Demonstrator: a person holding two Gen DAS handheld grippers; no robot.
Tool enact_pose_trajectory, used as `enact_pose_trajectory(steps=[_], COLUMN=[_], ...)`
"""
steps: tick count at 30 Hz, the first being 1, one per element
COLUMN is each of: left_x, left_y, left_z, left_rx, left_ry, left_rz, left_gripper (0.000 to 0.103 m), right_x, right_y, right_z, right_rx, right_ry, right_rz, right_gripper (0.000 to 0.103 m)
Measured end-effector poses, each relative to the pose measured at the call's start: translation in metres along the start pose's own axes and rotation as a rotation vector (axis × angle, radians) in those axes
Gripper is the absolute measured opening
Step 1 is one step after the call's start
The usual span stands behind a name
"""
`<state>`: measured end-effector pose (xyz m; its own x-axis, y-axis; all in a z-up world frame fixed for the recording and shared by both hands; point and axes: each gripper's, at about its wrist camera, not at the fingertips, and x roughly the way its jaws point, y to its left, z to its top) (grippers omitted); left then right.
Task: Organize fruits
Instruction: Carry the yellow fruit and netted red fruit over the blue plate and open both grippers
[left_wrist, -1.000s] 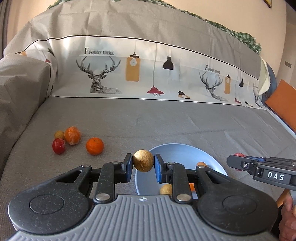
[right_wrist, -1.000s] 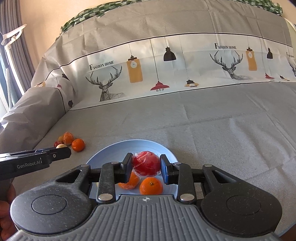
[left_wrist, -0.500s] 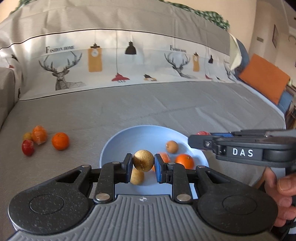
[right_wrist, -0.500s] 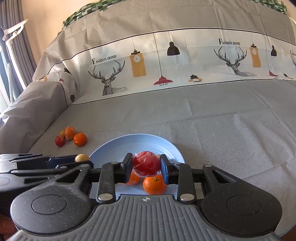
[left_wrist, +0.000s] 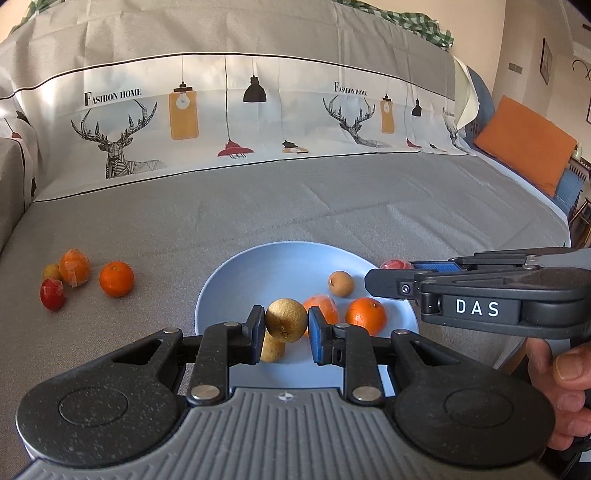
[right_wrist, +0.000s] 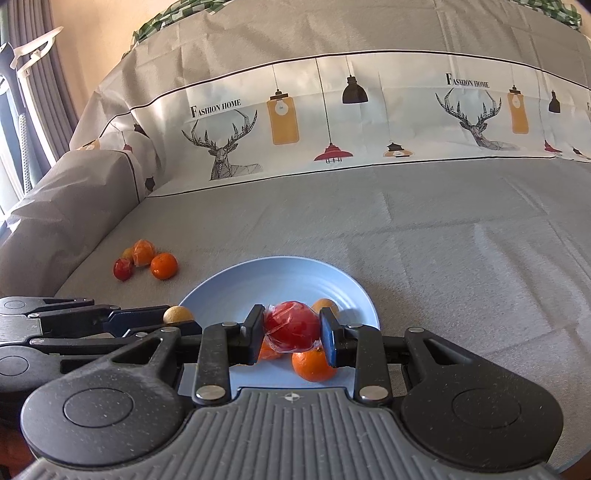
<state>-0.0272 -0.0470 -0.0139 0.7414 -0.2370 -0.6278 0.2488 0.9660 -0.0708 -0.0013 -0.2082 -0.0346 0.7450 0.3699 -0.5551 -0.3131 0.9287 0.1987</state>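
Fruits sit partly on the blue plate (left_wrist: 236, 280), partly loose on the grey sofa cover (left_wrist: 332, 206). Left gripper (left_wrist: 286, 325) clamps a brown round fruit (left_wrist: 286, 320), hiding another beneath; right gripper (right_wrist: 291, 330) pinches a plastic-wrapped red fruit (right_wrist: 291, 325), covering a wrapped orange one behind

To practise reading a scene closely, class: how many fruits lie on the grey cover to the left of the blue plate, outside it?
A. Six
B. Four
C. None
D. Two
B: beside the blue plate, on the grey cover, lie a bare orange, a wrapped orange fruit, a small red fruit and a small yellowish fruit half hidden behind them.
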Motion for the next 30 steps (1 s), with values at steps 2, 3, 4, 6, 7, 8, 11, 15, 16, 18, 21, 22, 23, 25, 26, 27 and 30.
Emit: enact_pose_trajectory(steps=[2, 3, 4, 6, 7, 8, 11, 15, 16, 18, 21, 22, 23, 25, 26, 27, 30], left_x=[0.0005, 0.0011, 0.0014, 0.0023, 0.0028, 0.0030, 0.0035, 0.0042, 0.0043, 0.0045, 0.0048, 0.0051, 0.0051, 0.0052, 0.0051, 0.0051, 0.0052], left_y=[-0.0005, -0.0004, -0.0006, -0.0010, -0.0014, -0.0017, -0.0022, -0.0032, -0.0032, -0.0033, -0.0038, -0.0040, -0.0040, -0.0040, -0.0040, -0.0041, -0.0042], left_z=[0.0003, 0.0003, 0.0001, 0.0000, 0.0002, 0.0003, 0.0000, -0.0002, -0.0002, -0.0005, -0.0011, -0.0011, -0.0011, -0.0011, -0.0011, -0.0010, -0.0011], left_rx=[0.002, 0.003, 0.003, 0.006, 0.007, 0.008, 0.011, 0.014, 0.014, 0.015, 0.017, 0.017, 0.018, 0.018, 0.018, 0.018, 0.018], left_ry=[0.002, 0.004, 0.006, 0.008, 0.009, 0.010, 0.012, 0.014, 0.014, 0.014, 0.015, 0.016, 0.016, 0.016, 0.016, 0.016, 0.016], left_rz=[0.001, 0.000, 0.001, 0.001, 0.001, 0.001, 0.002, 0.002, 0.002, 0.003, 0.004, 0.004, 0.004, 0.004, 0.004, 0.004, 0.005], left_gripper=[0.027, 0.027, 0.027, 0.027, 0.027, 0.027, 0.027, 0.027, 0.027, 0.027, 0.027, 0.027, 0.027, 0.027, 0.027, 0.027, 0.027], right_x=[0.0005, 0.0006, 0.0011, 0.0016, 0.0017, 0.0017, 0.0018, 0.0016, 0.0014, 0.0011, 0.0011, 0.0012, 0.0011, 0.0010, 0.0010, 0.0011, 0.0010], right_y=[0.0004, 0.0006, 0.0005, 0.0007, 0.0009, 0.0012, 0.0009, 0.0014, 0.0014, 0.0016, 0.0016, 0.0016, 0.0017, 0.0018, 0.0019, 0.0019, 0.0021], right_z=[-0.0001, -0.0003, 0.0002, 0.0002, 0.0002, -0.0001, 0.0000, -0.0001, -0.0001, -0.0001, -0.0001, -0.0001, -0.0001, -0.0001, -0.0001, 0.0000, -0.0002], right_rx=[-0.001, -0.001, -0.002, -0.003, -0.004, -0.005, -0.008, -0.008, -0.008, -0.008, -0.008, -0.008, -0.008, -0.008, -0.008, -0.008, -0.008], right_ry=[0.004, 0.005, 0.006, 0.008, 0.009, 0.010, 0.011, 0.011, 0.010, 0.009, 0.010, 0.010, 0.010, 0.010, 0.010, 0.010, 0.010], right_rz=[0.000, 0.000, 0.000, 0.001, 0.001, 0.002, 0.003, 0.003, 0.002, 0.002, 0.002, 0.002, 0.002, 0.002, 0.002, 0.002, 0.002], right_gripper=[0.033, 0.033, 0.033, 0.033, 0.033, 0.033, 0.033, 0.033, 0.033, 0.033, 0.033, 0.033, 0.033, 0.033, 0.033, 0.033, 0.033])
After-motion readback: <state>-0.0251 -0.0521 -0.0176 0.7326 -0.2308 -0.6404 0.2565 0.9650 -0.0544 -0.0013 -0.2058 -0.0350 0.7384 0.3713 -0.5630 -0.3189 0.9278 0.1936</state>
